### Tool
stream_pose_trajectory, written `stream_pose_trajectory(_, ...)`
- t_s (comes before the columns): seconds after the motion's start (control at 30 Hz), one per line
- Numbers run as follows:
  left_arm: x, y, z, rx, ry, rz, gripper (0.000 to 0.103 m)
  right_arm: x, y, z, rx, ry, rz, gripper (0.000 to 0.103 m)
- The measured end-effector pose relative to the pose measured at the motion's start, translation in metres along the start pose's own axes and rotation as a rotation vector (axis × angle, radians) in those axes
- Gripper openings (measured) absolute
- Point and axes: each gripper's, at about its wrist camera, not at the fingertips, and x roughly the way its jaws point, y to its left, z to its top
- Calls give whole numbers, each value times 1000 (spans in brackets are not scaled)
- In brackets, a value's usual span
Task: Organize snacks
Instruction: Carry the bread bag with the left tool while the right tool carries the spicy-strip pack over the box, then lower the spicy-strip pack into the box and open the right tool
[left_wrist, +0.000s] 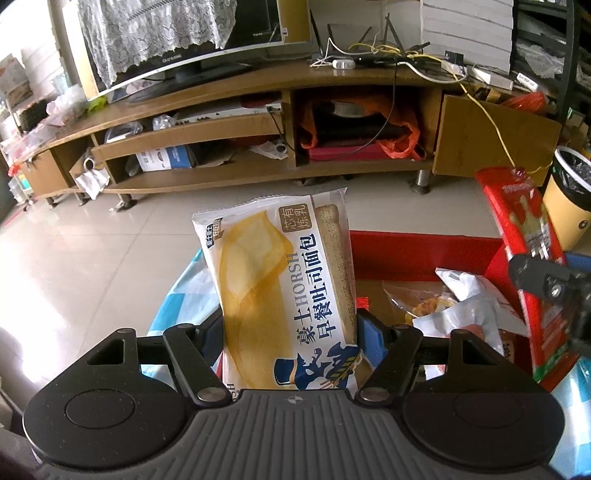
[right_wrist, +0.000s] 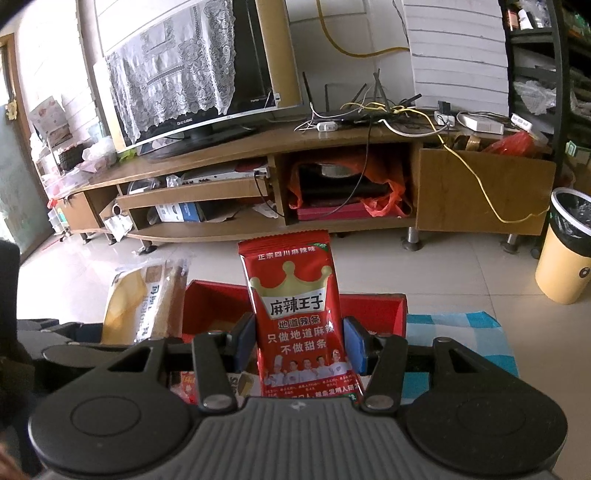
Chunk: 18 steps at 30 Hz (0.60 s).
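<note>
Carrying step: left gripper (left_wrist: 290, 325) clamps bread packet (left_wrist: 273, 273), frame centre; right gripper (right_wrist: 301, 343) clamps red spicy-strip packet (right_wrist: 295, 314), frame centre. Red box (left_wrist: 424, 254) lies lower right in left view. Next: lower each packet inside, then release

A table draped in a blue-and-white checked cloth (right_wrist: 458, 332) carries an open red box (right_wrist: 373, 310). The box holds loose snack packets (left_wrist: 458, 295). Beyond the table, pale floor tiles (left_wrist: 92, 251) bear a wooden TV stand (left_wrist: 258, 173) and a yellow waste bin (right_wrist: 565, 258).
</note>
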Motion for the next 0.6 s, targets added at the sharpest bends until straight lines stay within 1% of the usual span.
stream_pose_trajectory(0.23, 11, -1, 0, 13, 21, 15, 77, 7, -11, 5, 37, -9, -7, 48)
stream_pose_trajectory(0.6, 27, -3, 2, 8, 56, 14, 77, 27, -18, 4, 53, 22, 0, 48)
